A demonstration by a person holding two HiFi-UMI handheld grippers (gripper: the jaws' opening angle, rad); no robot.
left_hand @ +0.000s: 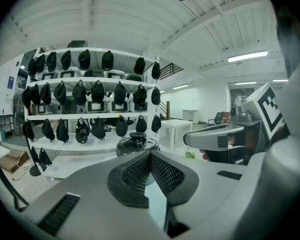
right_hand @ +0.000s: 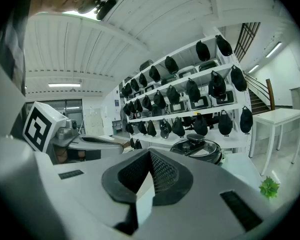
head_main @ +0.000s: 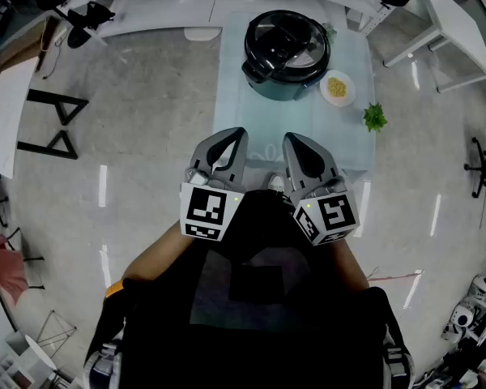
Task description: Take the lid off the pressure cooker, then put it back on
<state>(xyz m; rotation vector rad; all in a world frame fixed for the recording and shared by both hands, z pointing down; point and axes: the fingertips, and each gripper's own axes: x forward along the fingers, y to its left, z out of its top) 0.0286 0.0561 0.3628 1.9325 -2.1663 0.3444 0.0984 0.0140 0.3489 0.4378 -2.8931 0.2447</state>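
The dark pressure cooker (head_main: 286, 51) stands at the far end of the pale table (head_main: 243, 112), with its black lid (head_main: 287, 39) on top. The left gripper view shows the cooker (left_hand: 136, 145) ahead beyond the jaws; in the right gripper view the cooker (right_hand: 197, 149) also sits ahead. My left gripper (head_main: 236, 134) and right gripper (head_main: 290, 138) hover side by side near the table's front edge, well short of the cooker. Both have their jaws shut with nothing between them.
A small white dish of yellow bits (head_main: 337, 87) sits right of the cooker, and a small green plant (head_main: 375, 117) is at the table's right edge. Shelves with several dark helmet-like items (left_hand: 90, 109) stand behind. White tables (head_main: 437, 23) flank the far right.
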